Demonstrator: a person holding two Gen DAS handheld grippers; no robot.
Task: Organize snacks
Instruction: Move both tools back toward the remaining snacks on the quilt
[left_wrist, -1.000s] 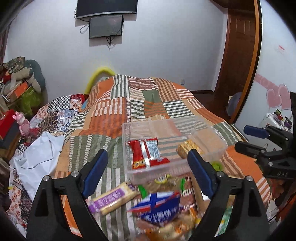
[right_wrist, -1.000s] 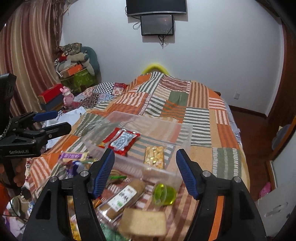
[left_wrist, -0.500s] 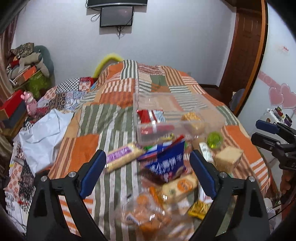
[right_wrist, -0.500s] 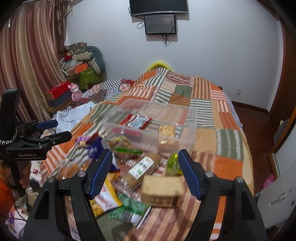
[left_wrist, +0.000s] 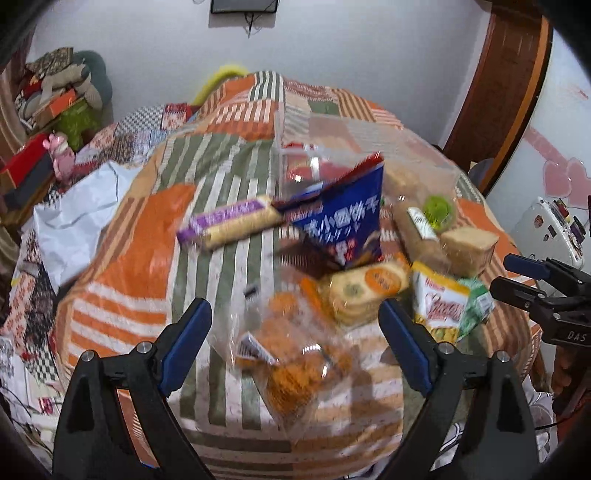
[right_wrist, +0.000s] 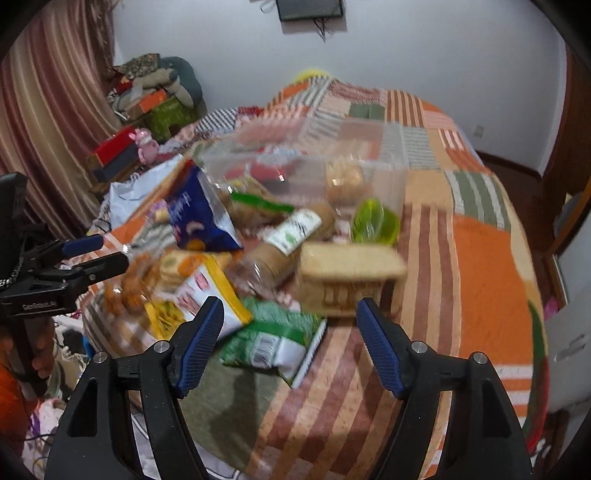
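While both the left gripper (left_wrist: 295, 325) and right gripper (right_wrist: 290, 321) (jaws apart, empty) hover, the crinkly clear bag of orange snacks (left_wrist: 295, 369) could slip, being slick.

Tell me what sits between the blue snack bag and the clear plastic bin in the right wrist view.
A brownish packet with a green band lies between the blue snack bag and the clear plastic bin, against the bin's near wall; blur hides its details.
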